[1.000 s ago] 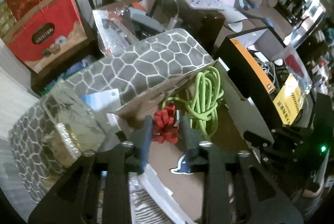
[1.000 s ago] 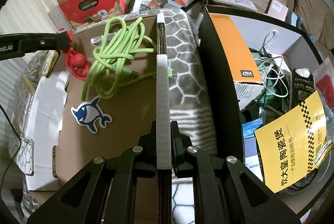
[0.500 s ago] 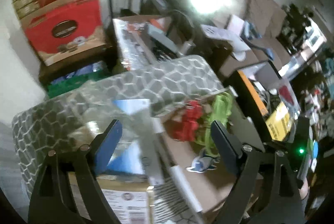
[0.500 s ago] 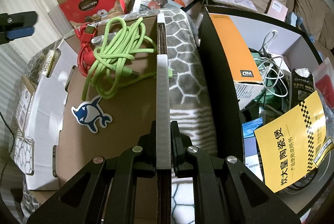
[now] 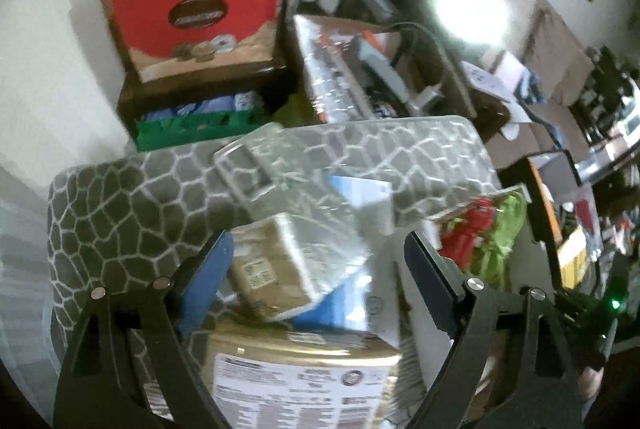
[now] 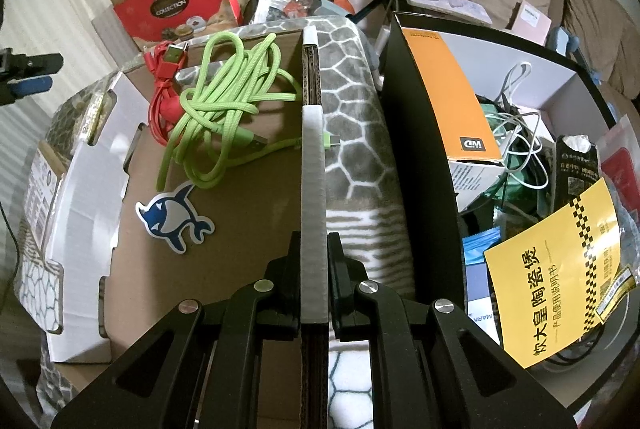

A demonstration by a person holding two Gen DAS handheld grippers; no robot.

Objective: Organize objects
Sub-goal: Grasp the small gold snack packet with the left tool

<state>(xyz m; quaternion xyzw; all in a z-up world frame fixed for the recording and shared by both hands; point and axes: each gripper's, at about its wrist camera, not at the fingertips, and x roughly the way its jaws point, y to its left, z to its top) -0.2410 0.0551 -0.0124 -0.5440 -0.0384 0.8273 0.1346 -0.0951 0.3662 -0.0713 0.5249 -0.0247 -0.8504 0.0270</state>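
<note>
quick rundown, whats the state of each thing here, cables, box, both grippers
left gripper: open, empty
right gripper: shut on cardboard box wall
cardboard box: open
cardboard box wall: upright
green cable: loosely coiled in the box
red cable: bunched beside the green one
shark sticker: flat on the box floor

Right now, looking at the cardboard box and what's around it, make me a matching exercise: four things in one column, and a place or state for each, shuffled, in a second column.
Things:
1. green cable
2. red cable
3. shark sticker
4. box flap

Places or states:
A. clamped upright in the right tongs
B. flat on the box floor, nearest the camera
C. coiled in a loose tangle mid-box
D. at the far left corner of the box, beside the green coil

Pairs: 1-C, 2-D, 3-B, 4-A
</note>
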